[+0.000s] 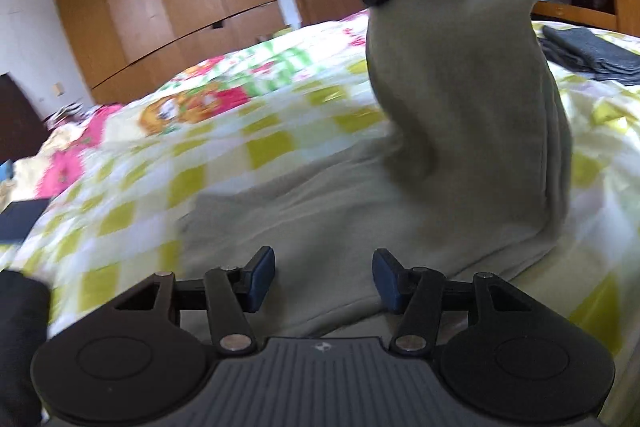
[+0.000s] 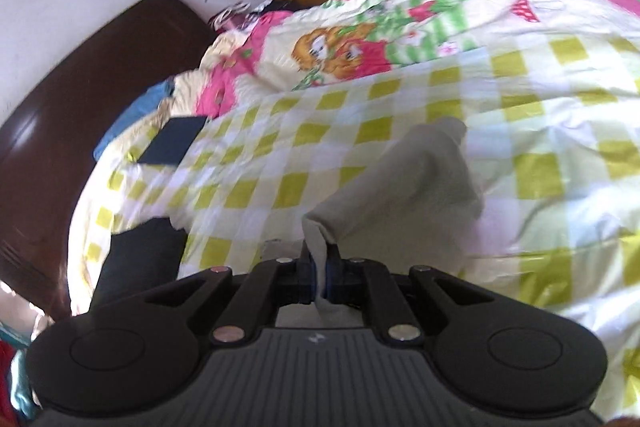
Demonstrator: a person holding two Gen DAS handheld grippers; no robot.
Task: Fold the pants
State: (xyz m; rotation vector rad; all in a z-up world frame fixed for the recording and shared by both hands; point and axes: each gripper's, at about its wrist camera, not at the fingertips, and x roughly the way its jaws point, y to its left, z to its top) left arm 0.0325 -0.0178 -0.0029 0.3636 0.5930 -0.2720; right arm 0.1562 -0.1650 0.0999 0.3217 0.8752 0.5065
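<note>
Gripping a fold of the grey-green pants (image 2: pixel 404 183) between clenched pads, our right hand-held gripper (image 2: pixel 320 273) lifts one end of them above the bed (image 2: pixel 540 99). From the left wrist view we see the rest of the pants (image 1: pixel 460 115) lying on the checked bedspread, rising in a column. Our left hand-held gripper (image 1: pixel 323 279) hovers released, nothing between its blue pads. Dark folded clothes (image 1: pixel 588 55) lie well apart.

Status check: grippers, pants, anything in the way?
Right gripper shut on grey-green fleece pants, one end lifted. Left gripper open above them. Folded dark grey garment lies aside, clear.
</note>
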